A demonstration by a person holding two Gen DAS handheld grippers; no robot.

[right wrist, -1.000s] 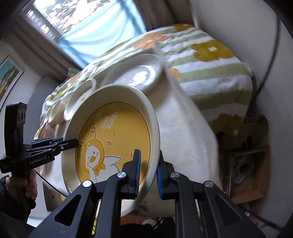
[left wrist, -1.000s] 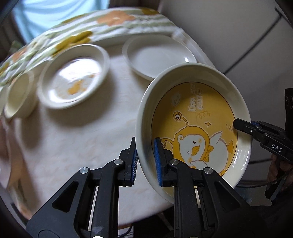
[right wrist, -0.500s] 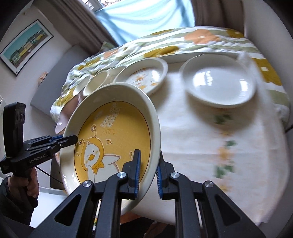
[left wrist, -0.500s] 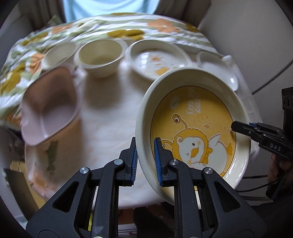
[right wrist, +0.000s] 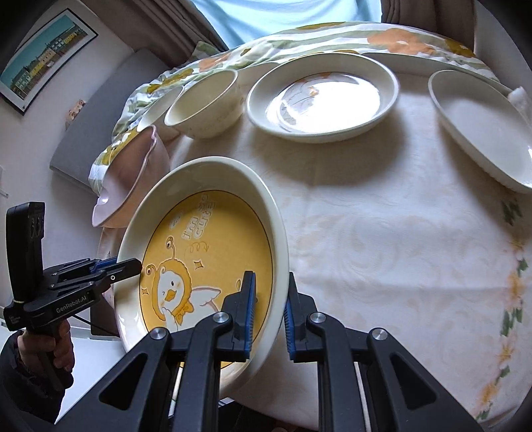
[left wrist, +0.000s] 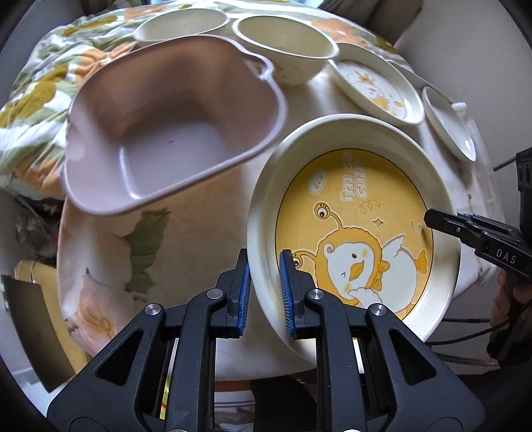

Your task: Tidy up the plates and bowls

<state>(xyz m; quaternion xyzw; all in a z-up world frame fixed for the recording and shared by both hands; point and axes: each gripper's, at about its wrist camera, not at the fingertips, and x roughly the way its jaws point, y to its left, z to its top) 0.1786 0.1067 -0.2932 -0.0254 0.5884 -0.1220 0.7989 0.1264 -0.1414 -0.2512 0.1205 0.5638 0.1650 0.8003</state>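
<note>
While both claws clamped opposite edges of the duck-print plate (left wrist: 359,232), the dish hung tilted in the air above the near edge of the table, its yellow cartoon face turned toward the cameras. At the left gripper (left wrist: 264,292), blue pads (left wrist: 286,292) pinched the cream rim from inside and outside, closed on it; at the right gripper (right wrist: 268,309), the same hold showed on the far rim, one pad against the yellow well and the other behind the outer wall. Just beyond the plate's upper left edge sat a pink bowl (left wrist: 173,133) with scalloped corners, near the table's rim and appearing to overhang it. Behind it stood a deep cream bowl (right wrist: 202,104) and a smaller one (left wrist: 181,28), then a shallow plate with a faint orange print (right wrist: 322,99), and farthest right a plain white plate (right wrist: 482,129), all resting on the pale embroidered tablecloth (right wrist: 382,232). The carried plate seemed bound for one of the plates behind, judging from the task. The risk lay in the grip itself: each claw held only a thin slice of smooth glazed rim, so uneven motion between the two hands could twist the plate loose, and a low swing leftward could clip the pink bowl and nudge it off the edge.
</note>
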